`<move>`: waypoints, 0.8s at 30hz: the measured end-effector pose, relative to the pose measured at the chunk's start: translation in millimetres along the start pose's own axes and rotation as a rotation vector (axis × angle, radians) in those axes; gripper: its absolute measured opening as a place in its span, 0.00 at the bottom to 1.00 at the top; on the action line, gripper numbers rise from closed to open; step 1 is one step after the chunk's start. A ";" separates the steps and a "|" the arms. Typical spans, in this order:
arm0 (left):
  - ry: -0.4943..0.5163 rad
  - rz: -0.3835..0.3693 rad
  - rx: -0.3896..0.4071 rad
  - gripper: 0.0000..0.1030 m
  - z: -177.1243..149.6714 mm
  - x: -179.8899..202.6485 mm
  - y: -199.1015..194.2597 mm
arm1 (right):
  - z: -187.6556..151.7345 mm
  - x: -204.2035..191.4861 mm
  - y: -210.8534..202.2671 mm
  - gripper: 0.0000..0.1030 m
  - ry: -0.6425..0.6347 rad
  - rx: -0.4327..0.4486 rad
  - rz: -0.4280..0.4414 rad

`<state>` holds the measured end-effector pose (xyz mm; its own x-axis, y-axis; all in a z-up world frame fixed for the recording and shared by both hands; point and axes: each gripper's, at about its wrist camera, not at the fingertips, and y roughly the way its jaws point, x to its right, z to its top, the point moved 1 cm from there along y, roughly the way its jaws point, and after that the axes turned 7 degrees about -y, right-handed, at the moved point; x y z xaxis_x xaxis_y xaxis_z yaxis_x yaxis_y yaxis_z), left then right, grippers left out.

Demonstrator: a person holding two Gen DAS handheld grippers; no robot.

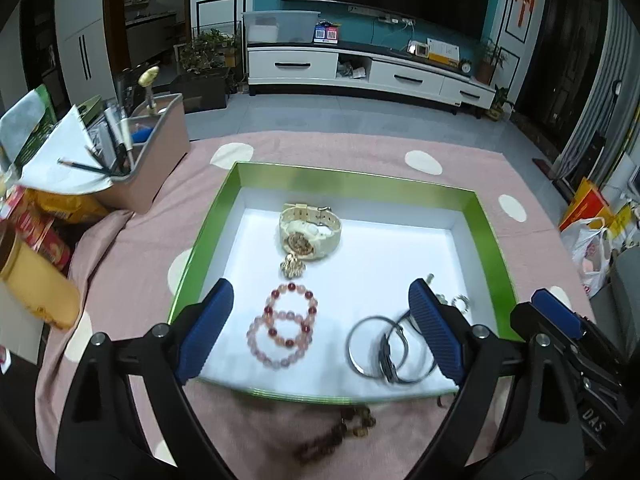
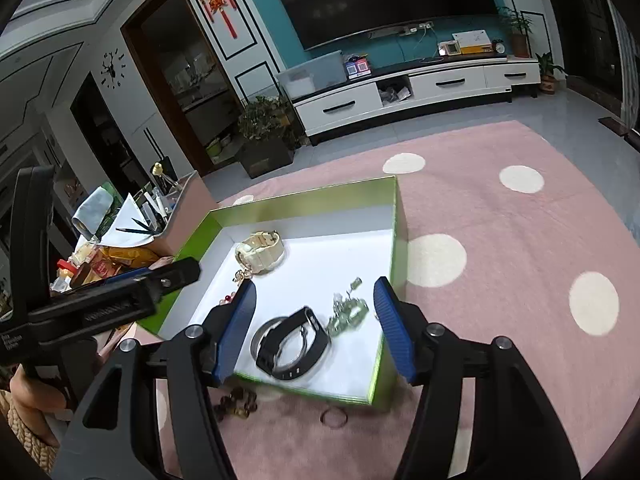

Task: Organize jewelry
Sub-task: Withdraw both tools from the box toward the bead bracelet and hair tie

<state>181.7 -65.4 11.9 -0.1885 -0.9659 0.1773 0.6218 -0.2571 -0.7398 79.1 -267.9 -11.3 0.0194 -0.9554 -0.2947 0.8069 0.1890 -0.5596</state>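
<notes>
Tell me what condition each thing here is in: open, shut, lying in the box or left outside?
Green box: open, no lid on.
Cream watch: in the box, strap fastened in a loop.
Pink bead bracelets: two, in the box, overlapping.
Black watch: in the box, over silver bangles.
Brown bead bracelet: outside, on the cloth.
Left gripper: open, holding nothing.
Right gripper: open, holding nothing.

Two hand-held black grippers with blue ribbed fingers

The left gripper (image 1: 320, 328) and right gripper (image 2: 316, 328) share matte black angular frames, round silver screws at the joints, and dark-blue grooved pads on the fingers (image 1: 208, 328). White lettering marks the black bodies. A knitted beige sleeve (image 2: 24, 432) covers the wrist.
</notes>
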 end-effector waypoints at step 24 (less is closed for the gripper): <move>-0.112 -0.065 -0.068 0.92 -100.8 -51.0 -75.2 | -89.6 -17.3 -83.3 0.65 -0.083 -0.052 -0.085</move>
<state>68.0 6.1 -7.0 -0.1387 -0.9455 0.2947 0.5577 -0.3205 -0.7657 -41.3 -246.8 -29.1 0.0025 -0.9836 -0.1805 0.7759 0.1158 -0.6202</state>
